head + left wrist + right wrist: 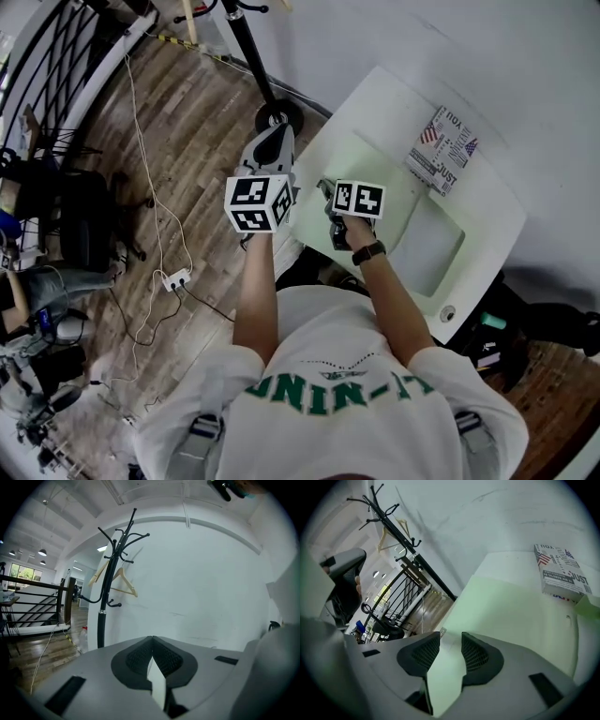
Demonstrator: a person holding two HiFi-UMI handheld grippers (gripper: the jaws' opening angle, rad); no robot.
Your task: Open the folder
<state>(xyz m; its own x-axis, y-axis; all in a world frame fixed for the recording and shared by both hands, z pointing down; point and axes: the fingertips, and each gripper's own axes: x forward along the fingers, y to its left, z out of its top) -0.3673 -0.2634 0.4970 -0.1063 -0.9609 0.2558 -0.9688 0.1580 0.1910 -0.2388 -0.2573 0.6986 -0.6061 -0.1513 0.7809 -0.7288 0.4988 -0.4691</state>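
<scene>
One green folder (511,606) flat beneath right gripper (450,641), fingers narrowly apart, left gripper (152,640) fingers together, empty.

The folder (366,164) is pale green on a white table (394,94); the far box (442,148) shows red, white and blue flag print.

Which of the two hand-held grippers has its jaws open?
The right gripper: its jaws stand apart, and the pale green folder shows through the gap with nothing gripped. The left gripper differs: its jaw tips touch each other.
</scene>
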